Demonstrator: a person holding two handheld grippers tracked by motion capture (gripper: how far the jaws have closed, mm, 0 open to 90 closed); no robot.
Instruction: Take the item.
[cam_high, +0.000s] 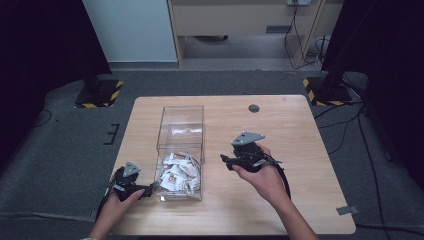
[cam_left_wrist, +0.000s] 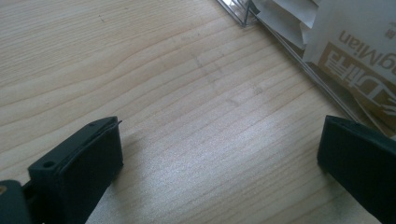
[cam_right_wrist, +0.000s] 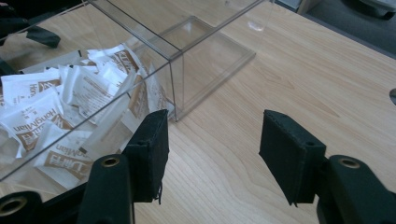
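High view: clear plastic box (cam_high: 180, 150) sits on the wooden tabletop (cam_high: 290, 130), white-and-brown sachets (cam_high: 177, 172) piled in its near end. Left gripper (cam_high: 148, 190) rests at the box's near-left corner — fingers (cam_left_wrist: 88, 158) spread wide, nothing between them, box wall and a sachet (cam_left_wrist: 359, 56) just beside the right one. Right gripper (cam_high: 224, 161) is held above the tabletop just right of the box, pointing at it — fingers (cam_right_wrist: 152, 149) partly apart, empty, box (cam_right_wrist: 187, 60) close ahead.
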